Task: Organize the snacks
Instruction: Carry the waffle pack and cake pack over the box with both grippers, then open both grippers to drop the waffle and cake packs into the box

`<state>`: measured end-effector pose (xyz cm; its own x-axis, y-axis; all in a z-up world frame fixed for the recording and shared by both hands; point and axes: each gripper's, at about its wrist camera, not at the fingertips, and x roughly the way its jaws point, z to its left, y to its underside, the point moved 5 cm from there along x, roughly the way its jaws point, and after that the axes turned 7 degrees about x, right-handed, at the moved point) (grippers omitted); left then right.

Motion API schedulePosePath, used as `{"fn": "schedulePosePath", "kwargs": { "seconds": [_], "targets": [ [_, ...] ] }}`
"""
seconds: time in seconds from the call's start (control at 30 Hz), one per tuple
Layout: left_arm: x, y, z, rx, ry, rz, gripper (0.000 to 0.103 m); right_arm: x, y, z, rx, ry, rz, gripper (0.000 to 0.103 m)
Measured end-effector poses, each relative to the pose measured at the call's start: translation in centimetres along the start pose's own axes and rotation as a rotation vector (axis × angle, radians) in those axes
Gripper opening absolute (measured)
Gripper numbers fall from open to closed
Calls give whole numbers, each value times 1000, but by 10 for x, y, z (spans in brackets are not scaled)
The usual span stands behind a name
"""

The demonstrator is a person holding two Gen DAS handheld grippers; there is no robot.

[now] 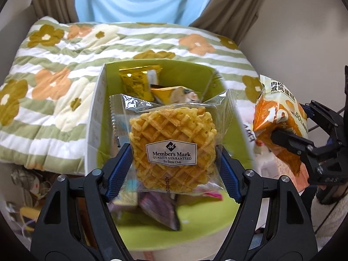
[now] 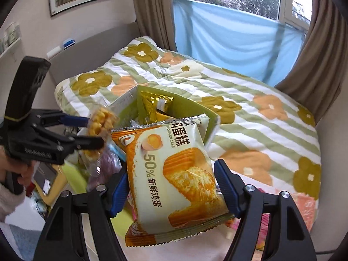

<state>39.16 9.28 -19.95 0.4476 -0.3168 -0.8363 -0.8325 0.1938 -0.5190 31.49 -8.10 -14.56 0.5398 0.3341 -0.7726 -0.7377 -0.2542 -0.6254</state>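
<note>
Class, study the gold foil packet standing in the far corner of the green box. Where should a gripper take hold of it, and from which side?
Grip the gold foil packet by its crimped top edge, coming from above. It leans upright against the green box wall, so probably only that flat edge is clear of the wall and neighbouring snacks.

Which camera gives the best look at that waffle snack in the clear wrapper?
The left wrist view: the waffle snack faces the lens, label readable, pinched in the left tool. The right wrist view shows it only as a blurred yellow edge at the left, while the right tool holds the chiffon cake packet.
</note>
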Motion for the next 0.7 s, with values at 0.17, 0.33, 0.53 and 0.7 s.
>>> {"fn": "schedulePosePath", "kwargs": {
  "seconds": [0.17, 0.33, 0.53, 0.7],
  "targets": [
    [28, -7, 12, 86, -67, 55, 84, 23, -5, 15, 64, 8, 32, 70],
    [32, 4, 12, 96, -58, 73, 103, 34, -4, 16, 99, 12, 63, 70],
    [18, 24, 14, 12, -77, 75, 103, 37, 1, 15, 128, -14, 79, 70],
    [-5, 34, 20, -68, -115, 30, 103, 33, 4, 24, 126, -53, 75, 70]
  ]
}}
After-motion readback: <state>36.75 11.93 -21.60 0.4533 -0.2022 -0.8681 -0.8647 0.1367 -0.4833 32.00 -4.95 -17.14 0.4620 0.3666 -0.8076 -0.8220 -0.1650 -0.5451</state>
